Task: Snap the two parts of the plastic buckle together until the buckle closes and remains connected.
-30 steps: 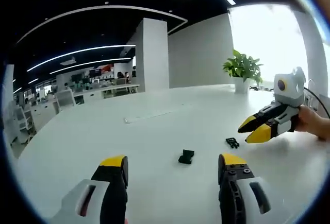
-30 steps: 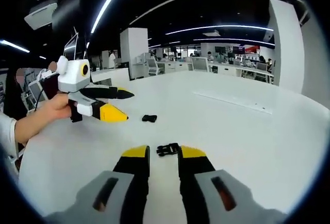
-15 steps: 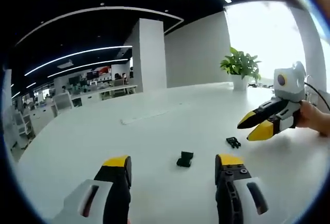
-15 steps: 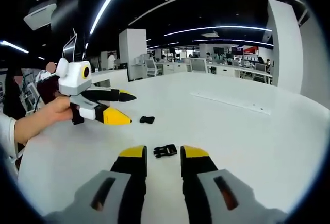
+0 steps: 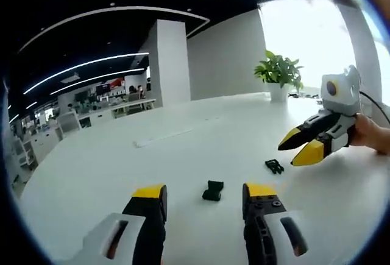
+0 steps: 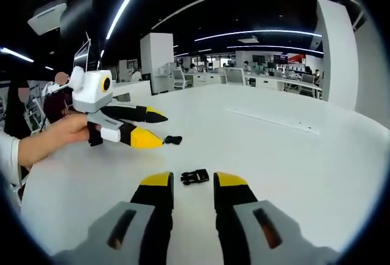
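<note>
Two black plastic buckle halves lie apart on the glossy white counter (image 5: 91,173), neither yet held. In the left gripper view, the blocky black socket half (image 5: 212,190) sits just ahead of the left gripper (image 5: 203,193), between the lines of its yellow-tipped fingers (image 5: 149,192), which stand apart with nothing between them. Over the last second those fingers have drawn somewhat nearer one another and the socket half has come to lie more squarely in their gap, which suggests the approach for a grasp is under way. The pronged black tongue half (image 5: 274,166) lies a little to the right of the socket half, just below the yellow tips of the right gripper (image 5: 294,149), held by a hand (image 5: 372,136). In the right gripper view, that tongue half (image 6: 195,176) lies just ahead of the right gripper (image 6: 194,180), whose fingers (image 6: 157,181) are apart and empty; it has slid from nearly touching the tips to slightly beyond them since a second ago. The left gripper (image 6: 155,128) there has advanced until its tips almost reach the socket half (image 6: 173,139). Both halves thus appear lined up for pick-up; the snapping itself is not begun. The right gripper view shows the person's hand (image 6: 52,140) and a white sleeve cuff (image 6: 6,155); the left gripper view alone offers a potted green plant (image 5: 279,73) beyond the socket half.
</note>
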`<action>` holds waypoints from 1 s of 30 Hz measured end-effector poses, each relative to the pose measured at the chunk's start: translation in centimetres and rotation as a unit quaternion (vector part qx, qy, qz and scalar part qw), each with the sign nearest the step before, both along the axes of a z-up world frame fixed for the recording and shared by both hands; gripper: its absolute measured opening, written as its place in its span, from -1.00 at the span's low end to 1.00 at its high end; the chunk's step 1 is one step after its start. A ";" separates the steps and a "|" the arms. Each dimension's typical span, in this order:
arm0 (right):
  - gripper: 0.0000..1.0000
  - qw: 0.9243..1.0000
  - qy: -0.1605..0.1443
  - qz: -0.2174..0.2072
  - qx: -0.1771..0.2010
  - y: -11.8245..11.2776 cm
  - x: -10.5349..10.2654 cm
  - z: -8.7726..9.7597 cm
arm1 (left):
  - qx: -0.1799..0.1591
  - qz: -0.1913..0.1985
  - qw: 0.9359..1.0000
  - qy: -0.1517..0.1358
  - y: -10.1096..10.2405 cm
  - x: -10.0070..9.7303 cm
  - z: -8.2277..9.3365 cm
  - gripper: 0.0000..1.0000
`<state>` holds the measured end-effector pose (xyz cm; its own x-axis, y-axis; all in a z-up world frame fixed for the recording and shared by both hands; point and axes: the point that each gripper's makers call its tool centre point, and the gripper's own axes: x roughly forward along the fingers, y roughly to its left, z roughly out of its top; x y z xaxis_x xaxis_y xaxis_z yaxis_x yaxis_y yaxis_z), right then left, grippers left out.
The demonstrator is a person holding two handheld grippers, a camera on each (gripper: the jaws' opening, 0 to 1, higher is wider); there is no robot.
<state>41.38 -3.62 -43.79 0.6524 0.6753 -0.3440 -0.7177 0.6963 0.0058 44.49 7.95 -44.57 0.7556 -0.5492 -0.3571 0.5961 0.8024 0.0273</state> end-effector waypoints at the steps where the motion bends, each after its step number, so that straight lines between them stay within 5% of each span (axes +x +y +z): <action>1: -0.49 1.000 -0.001 0.000 0.000 0.0 0.0 0.0 | 0.005 -0.003 1.000 0.001 -0.1 0.0 -0.1 -0.06; 6: -0.51 1.000 -0.001 -0.002 0.002 -0.1 0.1 0.1 | 0.029 -0.009 1.000 -0.002 -0.4 -0.2 -0.5 -0.17; 30: -0.56 1.000 0.002 -0.002 0.014 -0.2 0.0 0.5 | 0.003 -0.009 0.999 0.039 -1.1 0.3 -1.0 -0.48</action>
